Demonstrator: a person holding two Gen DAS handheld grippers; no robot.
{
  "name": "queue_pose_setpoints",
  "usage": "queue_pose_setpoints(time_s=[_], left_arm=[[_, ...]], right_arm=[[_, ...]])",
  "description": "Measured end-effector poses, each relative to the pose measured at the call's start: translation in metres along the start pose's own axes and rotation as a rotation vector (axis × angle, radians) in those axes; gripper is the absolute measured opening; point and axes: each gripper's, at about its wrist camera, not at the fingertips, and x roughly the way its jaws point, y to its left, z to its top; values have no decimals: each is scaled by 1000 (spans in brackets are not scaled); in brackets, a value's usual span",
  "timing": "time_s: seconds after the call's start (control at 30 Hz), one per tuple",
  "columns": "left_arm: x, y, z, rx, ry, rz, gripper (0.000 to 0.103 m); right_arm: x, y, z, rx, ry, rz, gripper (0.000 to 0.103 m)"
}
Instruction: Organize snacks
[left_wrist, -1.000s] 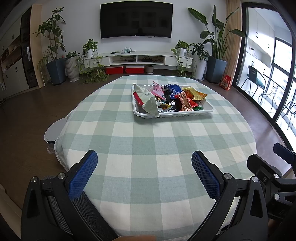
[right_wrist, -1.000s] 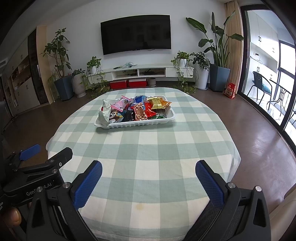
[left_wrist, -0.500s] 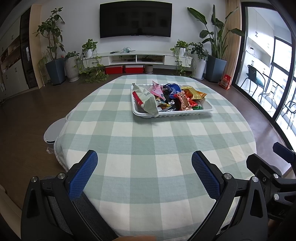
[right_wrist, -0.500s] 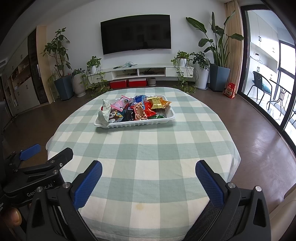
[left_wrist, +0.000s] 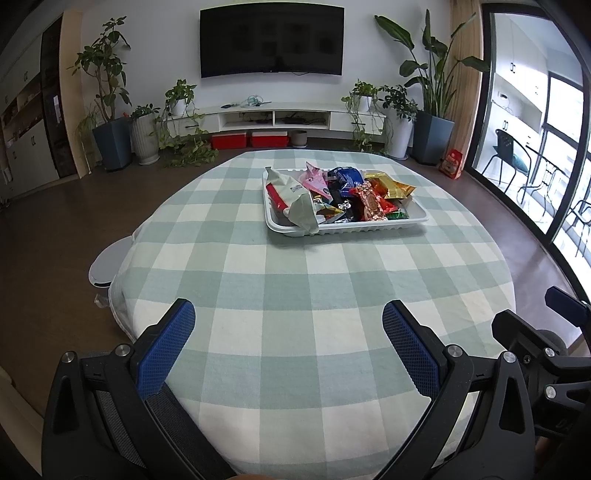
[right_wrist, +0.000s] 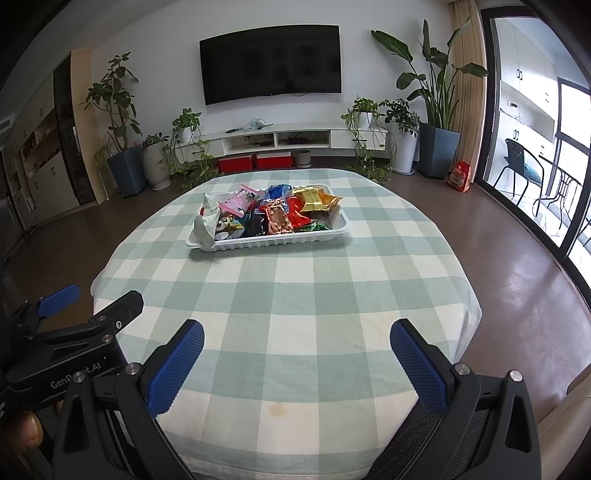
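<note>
**Both grippers idle at the near edge, snacks all in the tray**

Almost nothing has changed over the last second. In both wrist views the white tray (left_wrist: 369, 228) sits at the same spot on the checked desk (left_wrist: 295, 295) as in the earlier pictures, with only a slight wobble of the cameras. The left gripper (left_wrist: 288, 347) and the right gripper (right_wrist: 295, 354) hover over the near edge of the desk, well short of the tray, as they did a second ago. Each has its blue fingers (left_wrist: 166, 350) spread wide with nothing between them.

The snacks (left_wrist: 343, 195) are heaped inside the tray, which stands on the far half of the desk, toward the wall-mounted television (left_wrist: 271, 40). A pale crumpled bag (left_wrist: 295, 203) lies along the tray's left end, its lower corner hanging over the near rim. Right of it are a pink packet (left_wrist: 314, 179), a blue packet (left_wrist: 347, 179), a copper-coloured bar (left_wrist: 371, 203) and a gold packet (left_wrist: 391, 188) toward the tray's right end. No packet lies on the cloth outside the tray.

With no motion toward the tray and every packet already inside it, I judge the task to be either finished or paused: the hands look to be resting. If more sorting is meant, the pale bag draped over the rim is the likeliest thing to tidy, and either gripper would have to travel well forward from the near edge to reach it.
</note>
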Motion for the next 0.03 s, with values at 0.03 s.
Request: queue_pose_setpoints(time_s=[0.03], left_arm=[[1, 2, -2, 1, -1, -4, 103]], right_arm=[[0, -1, -1, 2, 3, 1, 103]])
